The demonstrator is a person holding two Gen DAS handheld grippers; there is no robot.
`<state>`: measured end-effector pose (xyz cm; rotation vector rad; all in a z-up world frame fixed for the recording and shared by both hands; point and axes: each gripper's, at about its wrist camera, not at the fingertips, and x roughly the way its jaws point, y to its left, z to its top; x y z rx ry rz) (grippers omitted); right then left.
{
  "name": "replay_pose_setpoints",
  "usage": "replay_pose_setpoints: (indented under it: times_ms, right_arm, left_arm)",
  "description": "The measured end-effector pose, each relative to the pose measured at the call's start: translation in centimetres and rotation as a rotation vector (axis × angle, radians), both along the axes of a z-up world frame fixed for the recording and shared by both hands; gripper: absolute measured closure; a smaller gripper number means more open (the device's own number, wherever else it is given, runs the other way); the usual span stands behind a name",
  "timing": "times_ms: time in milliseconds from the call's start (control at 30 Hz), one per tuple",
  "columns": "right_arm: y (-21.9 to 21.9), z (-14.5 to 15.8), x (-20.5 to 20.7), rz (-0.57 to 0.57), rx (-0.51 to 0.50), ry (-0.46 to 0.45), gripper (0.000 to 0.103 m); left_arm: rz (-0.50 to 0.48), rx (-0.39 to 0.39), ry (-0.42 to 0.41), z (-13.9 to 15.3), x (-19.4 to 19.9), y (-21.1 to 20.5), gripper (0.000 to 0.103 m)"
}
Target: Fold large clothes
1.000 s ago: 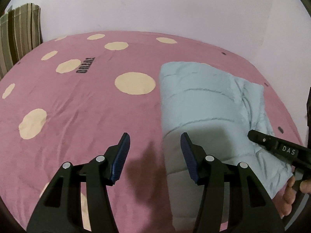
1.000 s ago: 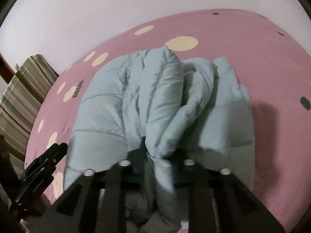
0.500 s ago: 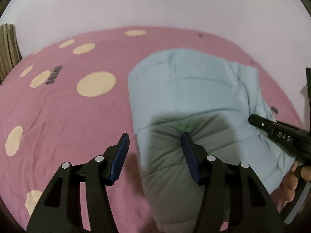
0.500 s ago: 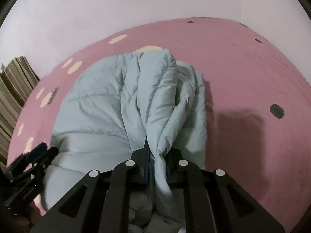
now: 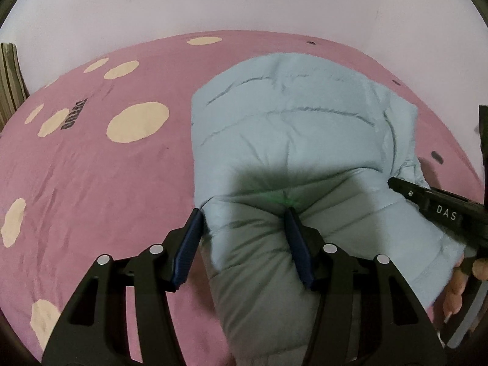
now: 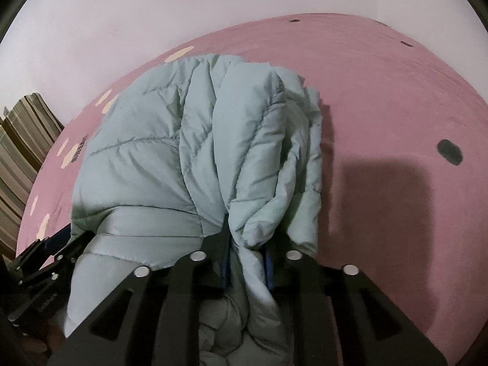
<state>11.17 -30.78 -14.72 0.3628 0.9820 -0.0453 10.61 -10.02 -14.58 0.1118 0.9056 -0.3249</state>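
A light blue quilted puffer jacket (image 5: pixel 292 134) lies folded in a thick bundle on a pink bed cover (image 5: pixel 100 164). My left gripper (image 5: pixel 244 228) is open, its blue-padded fingers straddling the near left corner of the jacket. My right gripper (image 6: pixel 245 247) is shut on a bunched fold of the jacket (image 6: pixel 213 140) at its near right edge. The right gripper also shows at the right edge of the left wrist view (image 5: pixel 439 207), and the left gripper shows at the lower left of the right wrist view (image 6: pixel 45 262).
The pink cover has cream spots (image 5: pixel 137 122) and small dark spots (image 6: pixel 448 152). A pale wall (image 5: pixel 244 0) runs behind the bed. A striped cushion (image 6: pixel 21 146) stands at the far left.
My left gripper has moved right and forward, from over bare cover to around the jacket's near left corner. The right gripper stays shut on the fold, and the bundle has drawn together.
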Motion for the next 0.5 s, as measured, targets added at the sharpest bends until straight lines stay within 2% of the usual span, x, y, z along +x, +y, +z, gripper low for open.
replay_pose_setpoints:
  times_ms: [67, 167, 300, 400, 500]
  right_arm:
    - [0.0, 1.6, -0.7, -0.012, -0.031, 0.018, 0.069]
    - [0.0, 5.5, -1.6, -0.043, -0.086, -0.043, 0.067]
    - [1.2, 9.6, -0.1, -0.024, -0.108, -0.132, 0.067]
    - [2.2, 9.7, 2.6, 0.003, -0.139, -0.128, 0.067]
    - [2.4, 8.1, 5.3, 0.003, -0.14, -0.089, 0.067]
  left_arm:
    - [0.007, -0.031, -0.009, 1.5, -0.4, 0.9, 0.049]
    - [0.022, -0.045, -0.069, 3.9, -0.2, 1.7, 0.049]
    - [0.042, -0.059, -0.082, 6.2, 2.7, 1.4, 0.049]
    - [0.054, -0.066, -0.068, 6.8, 4.5, 0.6, 0.049]
    - [0.062, -0.041, -0.042, 5.8, 6.1, -0.3, 0.049]
